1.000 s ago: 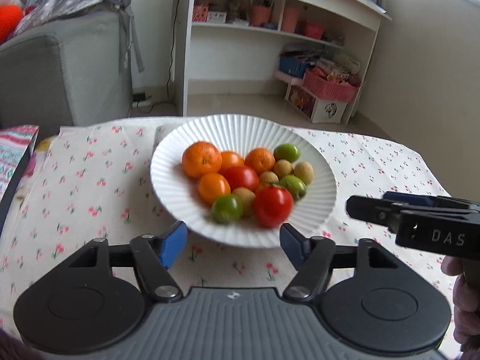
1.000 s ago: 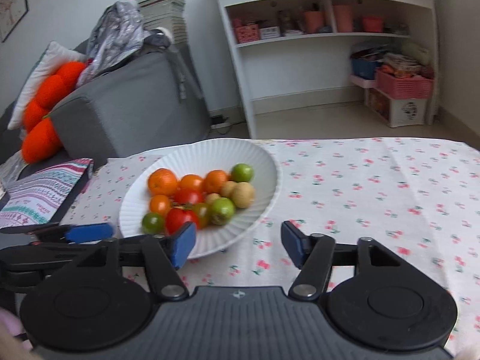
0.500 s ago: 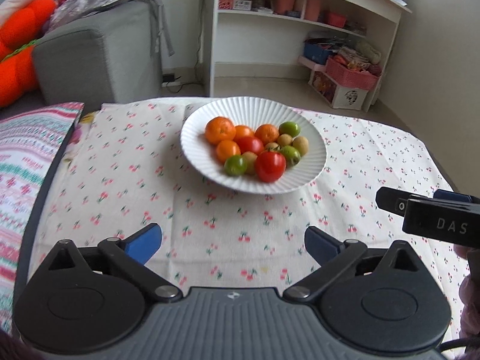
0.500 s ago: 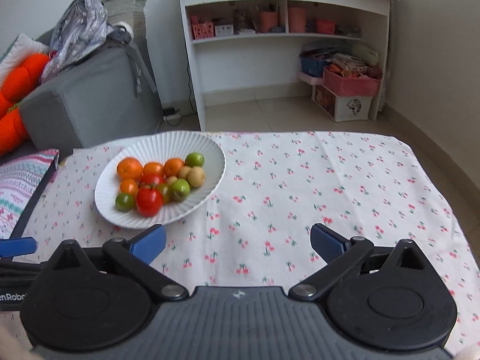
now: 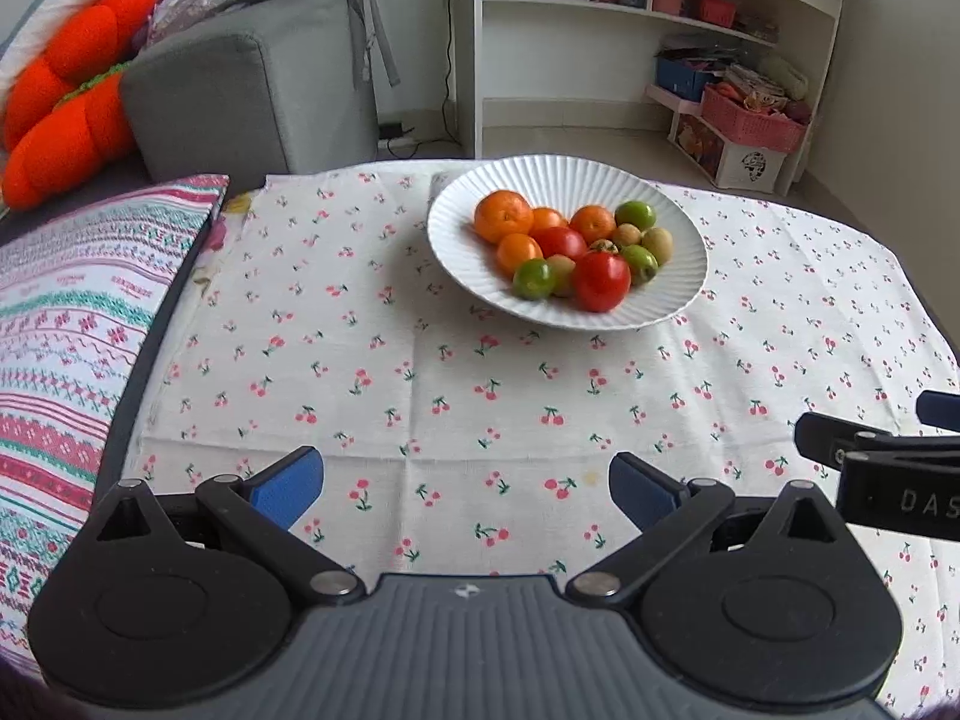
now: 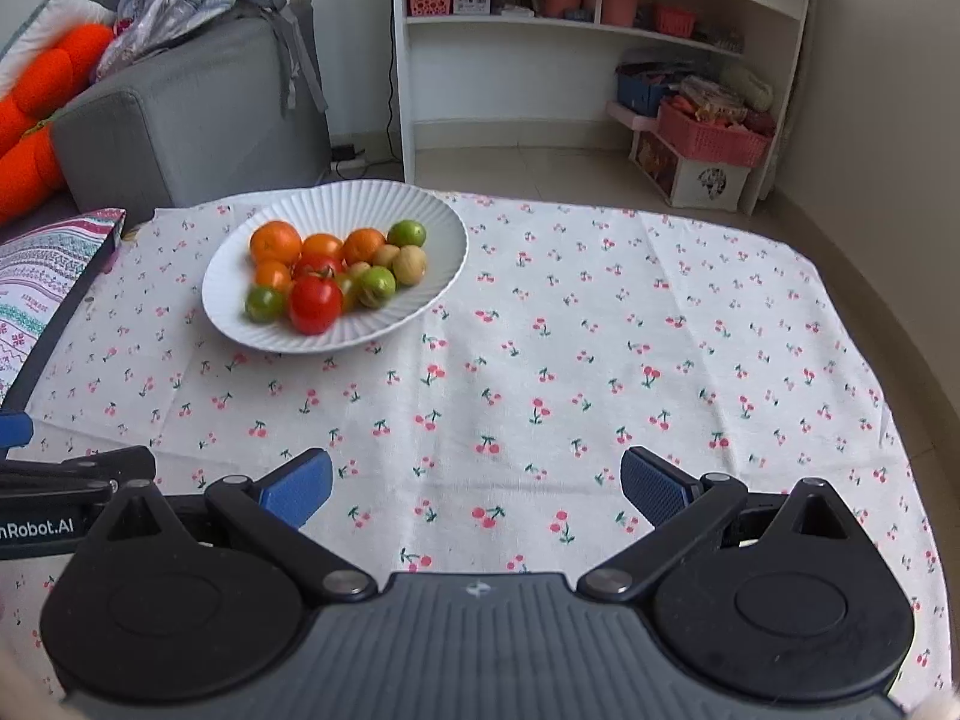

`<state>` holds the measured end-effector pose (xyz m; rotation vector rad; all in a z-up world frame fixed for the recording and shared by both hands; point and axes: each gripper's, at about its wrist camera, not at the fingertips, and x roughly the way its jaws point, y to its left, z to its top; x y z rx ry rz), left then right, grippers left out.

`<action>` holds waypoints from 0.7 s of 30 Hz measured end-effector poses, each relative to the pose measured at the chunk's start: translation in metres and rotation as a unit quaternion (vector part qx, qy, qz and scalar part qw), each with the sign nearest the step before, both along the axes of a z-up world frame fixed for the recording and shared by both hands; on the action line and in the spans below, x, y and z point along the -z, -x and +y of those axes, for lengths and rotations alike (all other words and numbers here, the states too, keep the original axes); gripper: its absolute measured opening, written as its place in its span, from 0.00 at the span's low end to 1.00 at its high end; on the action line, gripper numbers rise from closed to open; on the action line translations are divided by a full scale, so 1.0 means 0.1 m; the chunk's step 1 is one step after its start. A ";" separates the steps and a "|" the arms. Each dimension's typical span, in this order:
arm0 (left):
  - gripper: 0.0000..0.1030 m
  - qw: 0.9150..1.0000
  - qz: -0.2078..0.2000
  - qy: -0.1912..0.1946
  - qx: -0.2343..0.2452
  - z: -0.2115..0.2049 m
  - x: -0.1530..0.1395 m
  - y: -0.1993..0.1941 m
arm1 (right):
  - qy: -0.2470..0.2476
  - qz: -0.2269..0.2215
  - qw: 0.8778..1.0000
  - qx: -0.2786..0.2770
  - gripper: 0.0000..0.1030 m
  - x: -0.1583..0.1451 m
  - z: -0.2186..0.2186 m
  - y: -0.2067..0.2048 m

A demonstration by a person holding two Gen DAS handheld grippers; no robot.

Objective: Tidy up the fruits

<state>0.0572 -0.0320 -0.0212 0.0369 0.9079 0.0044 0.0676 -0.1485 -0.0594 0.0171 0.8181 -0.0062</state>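
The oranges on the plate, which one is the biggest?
The orange at the far left of the pile, nearest the plate's left rim; it is visibly larger than the other three.

Soft daylight is filling both views evenly, leaving the cherry-print cloth point(image 5: 480, 372) bright and nearly shadowless. The white plate point(image 6: 420, 300) is casting only a faint shadow just beside its near rim, and small highlights are glinting on the red tomato point(image 5: 602, 281). Fisheye distortion is bending the white shelf point(image 6: 600, 30) behind the plate, and dark vignetting is cutting the frame corners. Focus is holding sharp.
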 end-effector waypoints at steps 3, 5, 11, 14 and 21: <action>0.92 1.000 0.003 -0.005 0.001 -0.04 0.01 -0.01 | 0.002 0.002 1.000 -0.003 1.00 0.01 0.04 -0.03; 0.92 1.000 0.004 -0.011 -0.002 -0.06 0.01 -0.01 | 0.009 0.003 1.000 -0.002 1.00 0.02 0.07 -0.03; 0.92 1.000 0.008 -0.008 -0.007 -0.02 0.03 -0.01 | 0.007 0.003 1.000 -0.002 1.00 0.01 0.07 -0.02; 0.92 1.000 0.007 -0.008 -0.008 -0.02 0.02 0.00 | 0.005 0.003 1.000 -0.003 1.00 0.00 0.08 -0.02; 0.92 1.000 0.008 -0.006 -0.009 -0.01 0.01 0.00 | 0.005 0.004 1.000 -0.004 1.00 0.00 0.09 -0.02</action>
